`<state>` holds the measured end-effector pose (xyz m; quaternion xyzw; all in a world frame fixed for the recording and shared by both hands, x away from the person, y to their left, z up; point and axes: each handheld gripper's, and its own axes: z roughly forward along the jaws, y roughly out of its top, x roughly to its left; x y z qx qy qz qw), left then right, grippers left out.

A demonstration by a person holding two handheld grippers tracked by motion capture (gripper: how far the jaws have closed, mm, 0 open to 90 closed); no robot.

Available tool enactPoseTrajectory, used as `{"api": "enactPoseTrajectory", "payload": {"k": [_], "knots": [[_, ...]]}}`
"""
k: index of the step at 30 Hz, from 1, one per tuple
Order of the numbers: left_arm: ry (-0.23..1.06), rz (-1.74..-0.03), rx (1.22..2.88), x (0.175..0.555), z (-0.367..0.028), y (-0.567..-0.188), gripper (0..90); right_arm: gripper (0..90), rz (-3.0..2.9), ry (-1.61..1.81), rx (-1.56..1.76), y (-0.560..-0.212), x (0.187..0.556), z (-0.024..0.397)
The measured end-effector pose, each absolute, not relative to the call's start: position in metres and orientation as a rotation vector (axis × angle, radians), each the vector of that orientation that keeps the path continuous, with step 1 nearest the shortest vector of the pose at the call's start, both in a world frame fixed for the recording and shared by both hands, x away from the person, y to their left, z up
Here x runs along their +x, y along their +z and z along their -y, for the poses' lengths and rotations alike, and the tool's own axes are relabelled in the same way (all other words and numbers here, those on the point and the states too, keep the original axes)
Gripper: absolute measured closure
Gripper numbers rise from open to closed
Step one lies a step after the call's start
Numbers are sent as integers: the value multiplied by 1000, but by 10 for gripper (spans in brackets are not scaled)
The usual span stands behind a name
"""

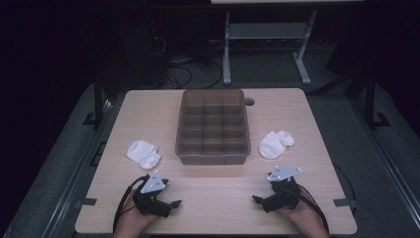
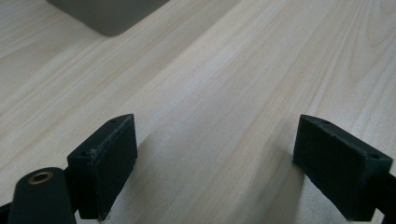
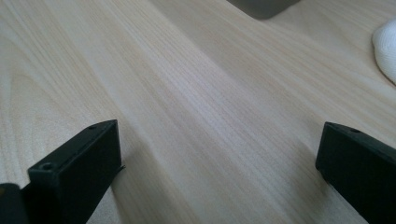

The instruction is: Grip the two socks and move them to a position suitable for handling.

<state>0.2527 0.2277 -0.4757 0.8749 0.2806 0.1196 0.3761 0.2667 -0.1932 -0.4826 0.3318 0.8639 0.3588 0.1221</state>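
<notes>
A grey plastic organizer bin [image 1: 213,126] with several compartments stands in the middle of the wooden table [image 1: 213,208]. One white sock [image 1: 143,153] lies to its left, another white sock [image 1: 276,143] to its right. My left gripper [image 1: 174,203] rests low at the front left, pointing toward the table's middle; in the left gripper view its jaws stand wide apart over bare wood, so the gripper [image 2: 219,163] is open. My right gripper [image 1: 256,199] rests at the front right, pointing inward. It [image 3: 219,172] is open too, with nothing between the jaws.
A corner of the bin [image 2: 107,14] shows at the top of the left gripper view. The right gripper view catches a bin corner [image 3: 264,7] and the edge of the right sock [image 3: 387,51]. Behind the table are a desk frame [image 1: 267,44] and cables [image 1: 178,69].
</notes>
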Motion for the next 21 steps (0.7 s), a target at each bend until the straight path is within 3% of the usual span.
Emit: {"api": "enactPoseTrajectory", "payload": {"k": [11,21], "knots": [[308,-719,2239,253,-228,-476,131,5,-2522,1030,982,-481,266,191],[315,-730,2235,256,-228,-476,131,148,-2547,1043,994,-475,268,195]]}}
